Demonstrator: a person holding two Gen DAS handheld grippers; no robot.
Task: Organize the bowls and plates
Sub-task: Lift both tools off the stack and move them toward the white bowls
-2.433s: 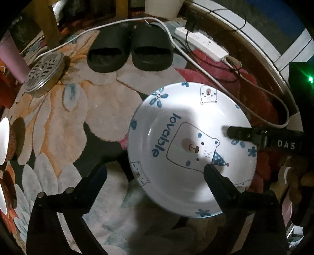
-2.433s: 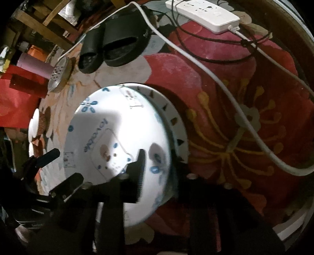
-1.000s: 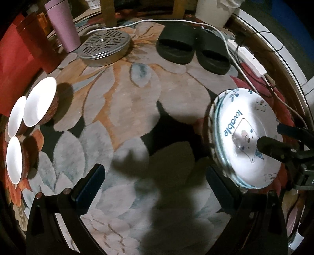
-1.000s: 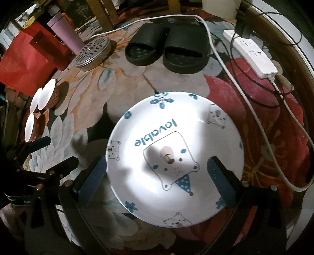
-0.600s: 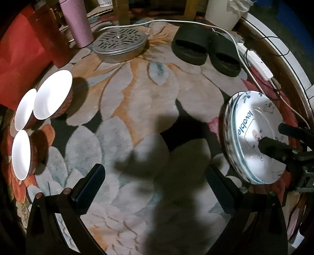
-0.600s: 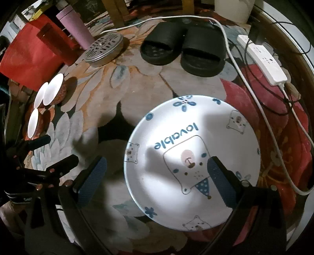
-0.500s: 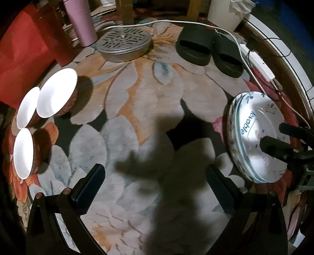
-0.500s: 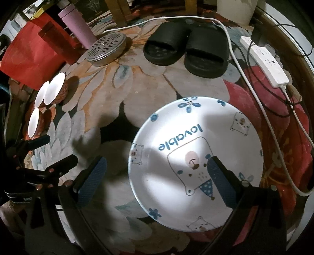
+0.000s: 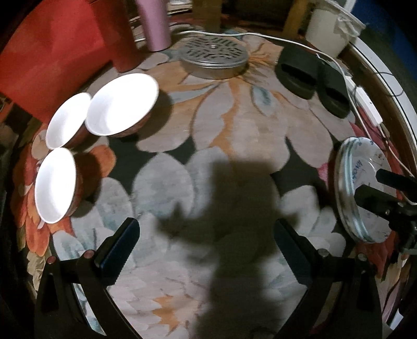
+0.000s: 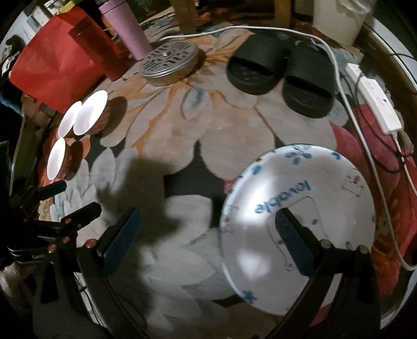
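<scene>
A stack of white plates (image 10: 299, 182) with a blue bear print and the word "lovable" lies on the flowered rug, also seen as plates (image 9: 351, 187) at the right edge of the left wrist view. Three bowls, white inside and red-brown outside, cluster at the left: one bowl (image 9: 122, 104), a second (image 9: 67, 120), a third (image 9: 56, 185). My left gripper (image 9: 206, 234) is open over bare rug, right of the bowls. My right gripper (image 10: 207, 221) is open, its right finger over the plates' left half, holding nothing.
Black slippers (image 10: 281, 67), a white power strip (image 10: 378, 104) with a white cable (image 10: 349, 109), and a round perforated metal lid (image 10: 169, 61) lie at the back. A pink tumbler (image 9: 155, 23), red bag (image 10: 57, 62) and white bucket (image 9: 331, 28) stand behind.
The right gripper, earlier shut on the top plate, has let it go onto the stack and drawn back left. The left gripper has swung left, bringing the bowls closer.
</scene>
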